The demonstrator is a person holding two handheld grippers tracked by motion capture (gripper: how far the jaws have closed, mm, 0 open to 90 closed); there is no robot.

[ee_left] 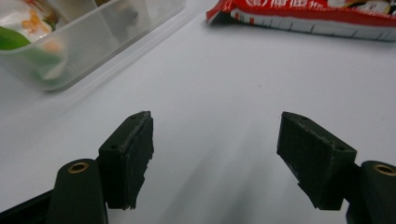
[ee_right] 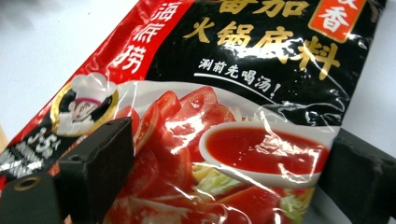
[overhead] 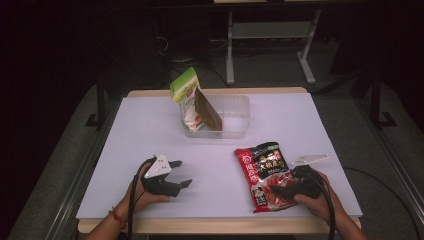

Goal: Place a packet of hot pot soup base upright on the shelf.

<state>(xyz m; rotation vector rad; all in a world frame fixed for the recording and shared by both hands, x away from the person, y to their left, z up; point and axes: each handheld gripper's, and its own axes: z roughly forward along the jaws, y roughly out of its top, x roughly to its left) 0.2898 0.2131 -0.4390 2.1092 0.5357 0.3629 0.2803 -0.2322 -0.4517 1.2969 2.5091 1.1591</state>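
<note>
A red and black hotpot-base packet (overhead: 262, 167) lies flat on the white table at the front right. My right gripper (overhead: 279, 189) is low over its near end. In the right gripper view the jaws stand wide apart, open (ee_right: 229, 172). The left jaw rests over the packet (ee_right: 243, 70) and the right jaw sits at its edge. My left gripper (overhead: 183, 173) is open at the front left, with only bare table between its jaws (ee_left: 215, 154). The packet's edge (ee_left: 303, 11) lies beyond it.
A clear plastic container (overhead: 235, 132) stands at the table's middle back, holding a green and white pouch (overhead: 186, 95) and a brown packet (overhead: 207, 112), both upright at its left end. The same container (ee_left: 93, 51) is ahead-left of the left gripper. The table's wooden front edge (overhead: 215, 225) is near both hands.
</note>
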